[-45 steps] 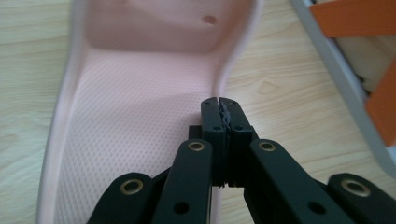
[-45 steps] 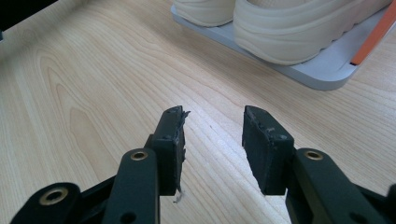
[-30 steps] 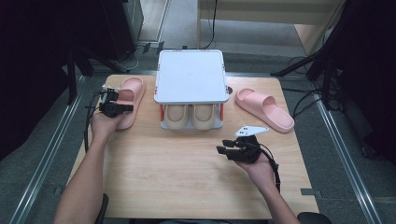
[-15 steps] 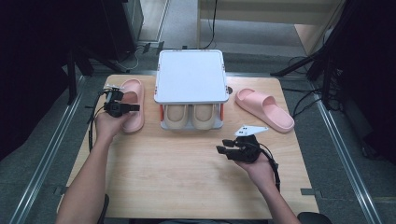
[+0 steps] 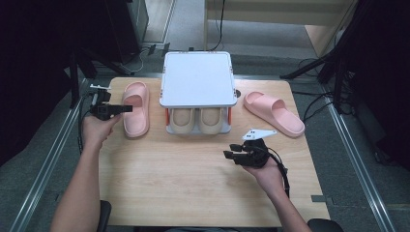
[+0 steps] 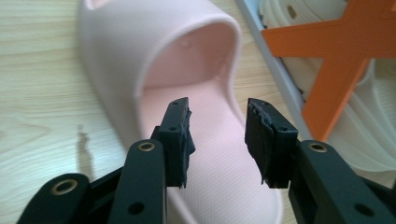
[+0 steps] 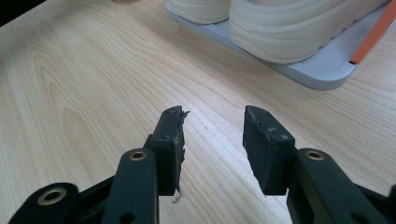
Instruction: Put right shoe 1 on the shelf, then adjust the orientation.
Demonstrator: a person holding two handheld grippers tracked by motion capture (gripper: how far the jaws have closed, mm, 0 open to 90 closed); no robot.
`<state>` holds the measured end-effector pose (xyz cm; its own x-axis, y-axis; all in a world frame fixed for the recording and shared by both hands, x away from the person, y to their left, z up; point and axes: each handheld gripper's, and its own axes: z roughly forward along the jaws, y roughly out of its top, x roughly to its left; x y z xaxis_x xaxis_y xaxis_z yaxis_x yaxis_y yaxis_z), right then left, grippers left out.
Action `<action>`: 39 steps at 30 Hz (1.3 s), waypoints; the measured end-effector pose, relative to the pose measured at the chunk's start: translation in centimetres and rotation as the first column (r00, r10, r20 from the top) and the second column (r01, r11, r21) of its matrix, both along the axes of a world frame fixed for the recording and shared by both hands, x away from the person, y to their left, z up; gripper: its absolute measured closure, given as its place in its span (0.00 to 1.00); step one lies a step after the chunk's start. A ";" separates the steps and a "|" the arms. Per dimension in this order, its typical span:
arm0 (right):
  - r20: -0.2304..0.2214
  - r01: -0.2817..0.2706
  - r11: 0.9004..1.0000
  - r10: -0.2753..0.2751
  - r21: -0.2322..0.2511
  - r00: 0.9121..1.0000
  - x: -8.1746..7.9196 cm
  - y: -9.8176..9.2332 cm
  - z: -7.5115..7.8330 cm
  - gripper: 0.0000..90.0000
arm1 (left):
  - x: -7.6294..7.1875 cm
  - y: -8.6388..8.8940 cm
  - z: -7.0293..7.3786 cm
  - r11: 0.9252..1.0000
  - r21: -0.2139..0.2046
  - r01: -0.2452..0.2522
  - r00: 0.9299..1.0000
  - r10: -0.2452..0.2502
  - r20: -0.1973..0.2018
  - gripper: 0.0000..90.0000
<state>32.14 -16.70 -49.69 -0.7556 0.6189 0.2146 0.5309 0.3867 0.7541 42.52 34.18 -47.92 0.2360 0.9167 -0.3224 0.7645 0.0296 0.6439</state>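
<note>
A pink slipper (image 5: 135, 108) lies left of the shoe rack, toe toward the far edge. My left gripper (image 5: 126, 109) hovers at its left side, pointing over the footbed. In the left gripper view its jaws (image 6: 218, 123) stand open above the slipper's heel area (image 6: 187, 60); they have just been opening, and nothing is between the pads. A second pink slipper (image 5: 273, 112) lies right of the rack. My right gripper (image 5: 232, 155) stands open over bare wood in front of the rack, empty (image 7: 212, 123).
The shoe rack (image 5: 197, 79) has a white top; a pair of beige slippers (image 5: 198, 120) sits on its lower shelf (image 7: 322, 74). An orange cross brace (image 6: 345, 60) shows at the rack's side. Bare wooden table (image 5: 183, 188) spreads across the near half.
The left gripper has lifted slightly and shifted beside the left pink slipper, with its jaws now apart. The slipper lies where it was. The right hand has not moved.
</note>
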 end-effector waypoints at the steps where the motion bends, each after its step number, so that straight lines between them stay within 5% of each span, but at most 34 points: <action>1: -0.003 0.001 1.000 -0.001 0.002 1.000 0.0 0.0 0.0 0.65 | -0.1 0.2 0.0 1.000 0.002 -0.006 1.000 0.006 0.007 0.65; 13: -0.009 -0.006 1.000 0.006 -0.001 1.000 0.3 0.2 -0.1 0.65 | 0.4 2.4 -0.9 0.997 0.007 -0.077 0.997 0.077 -0.001 0.61; 23: -0.009 0.014 1.000 -0.014 -0.005 1.000 0.4 -0.1 -0.2 0.65 | 1.7 1.7 -2.5 0.996 0.042 -0.082 0.997 0.083 -0.012 0.53; 33: -0.014 0.030 0.999 -0.030 -0.012 0.999 -0.1 -0.4 -0.5 0.65 | 2.7 1.3 -4.0 0.991 0.066 -0.115 0.993 0.114 0.017 0.59; 39: -0.021 0.032 0.999 -0.032 -0.016 0.999 -0.2 -0.4 -0.7 0.64 | 2.8 1.4 -4.2 0.987 0.077 -0.138 0.990 0.136 0.033 0.72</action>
<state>31.96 -17.12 -50.35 -0.7305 0.6463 0.2205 0.5594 0.3811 0.7361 45.33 35.63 -52.11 0.1142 0.9633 -0.2429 0.7387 0.0811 0.6691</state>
